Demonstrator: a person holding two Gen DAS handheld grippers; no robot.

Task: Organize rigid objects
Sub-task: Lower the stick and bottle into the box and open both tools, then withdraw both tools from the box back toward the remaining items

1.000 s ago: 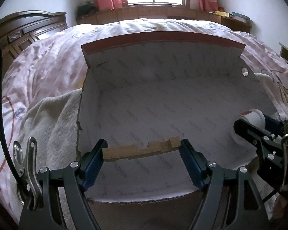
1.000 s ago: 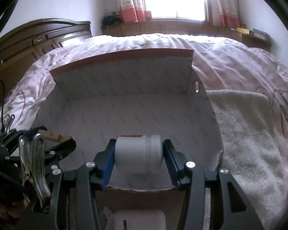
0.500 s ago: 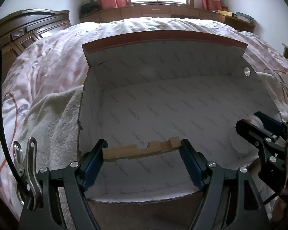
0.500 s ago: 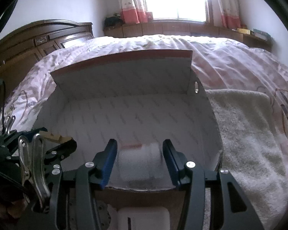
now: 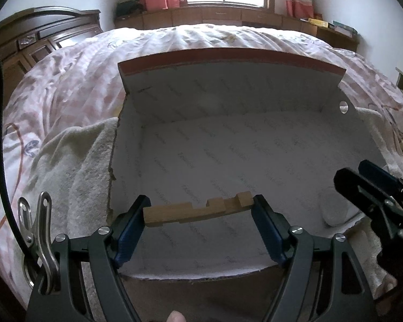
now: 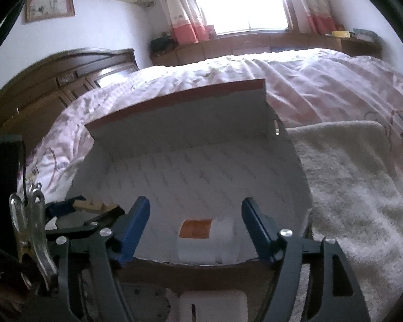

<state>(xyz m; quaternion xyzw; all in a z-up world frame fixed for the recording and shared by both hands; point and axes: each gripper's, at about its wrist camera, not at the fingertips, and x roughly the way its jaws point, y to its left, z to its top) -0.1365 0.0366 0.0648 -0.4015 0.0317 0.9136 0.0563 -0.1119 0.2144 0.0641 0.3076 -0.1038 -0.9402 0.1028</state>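
White box lining with faint grey diagonal lettering, red-brown rim. Pale tan wood block. White bottle with orange label. Blue pads on black tools. Cream towel. Pink-and-white patterned quilt. Dark brown headboard. White curtains hemmed coral.

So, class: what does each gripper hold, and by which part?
The left gripper clamps the notched pale wooden block by its two ends. The right gripper holds nothing: its jaws are opening, clear of the white plastic bottle lying in the box.
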